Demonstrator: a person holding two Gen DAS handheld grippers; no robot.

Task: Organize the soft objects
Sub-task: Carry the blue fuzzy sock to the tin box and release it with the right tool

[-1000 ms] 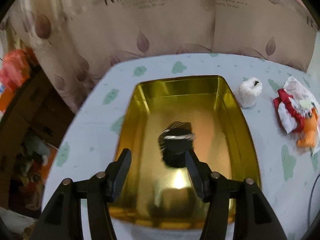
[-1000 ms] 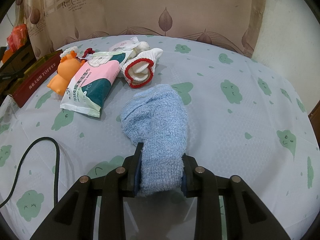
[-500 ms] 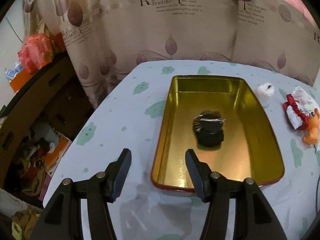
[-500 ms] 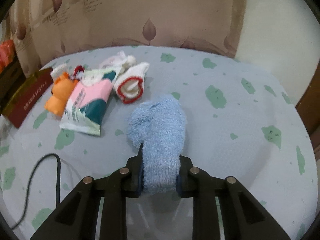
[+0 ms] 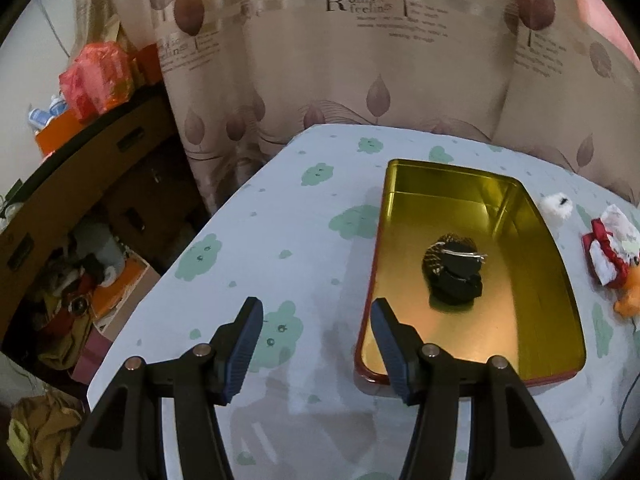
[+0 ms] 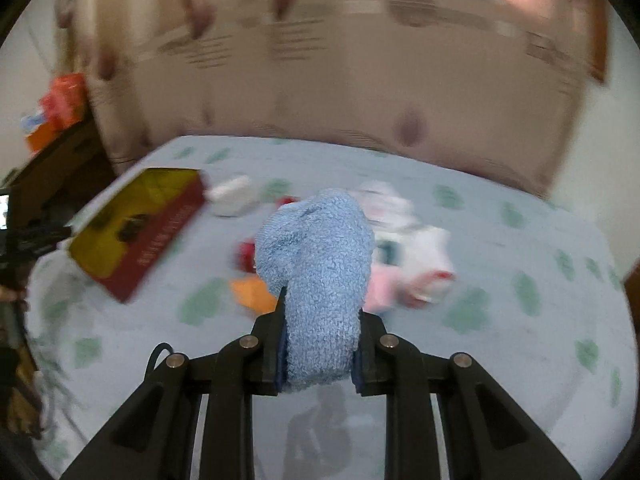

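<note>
Gripping a blue sock [image 6: 316,264], the right gripper [image 6: 318,344] has its jaws closed on the sock's lower end, and the fluffy bulk stands up ahead of the fingers, off the counter [image 6: 500,320]. The right wrist view is smeared by motion, so much behind the sock is vague. Still readable there: a tin [image 6: 136,232] with a gold inside and red wall at left, something dark lying in it, a white roll [image 6: 230,200] just beyond its far corner, and a blurred heap of white, pink, red and orange things [image 6: 404,264] behind the sock.

The left gripper [image 5: 316,344] hangs with its jaws wide apart and nothing between them — its right finger [image 5: 390,354] overlaps the tin's [image 5: 472,344] near left corner in the view, its left finger over the patterned cloth [image 5: 280,248]. In the left wrist view the tin sits on the counter with a dark rolled item [image 5: 454,274] near its middle, a thin silvery piece across its top. Right of the tin lie the white roll [image 5: 556,208], a red-and-white sock [image 5: 608,248] and part of an orange toy [image 5: 630,300] — all outside the tin. A leaf-print curtain [image 5: 400,60] hangs behind the counter.
</note>
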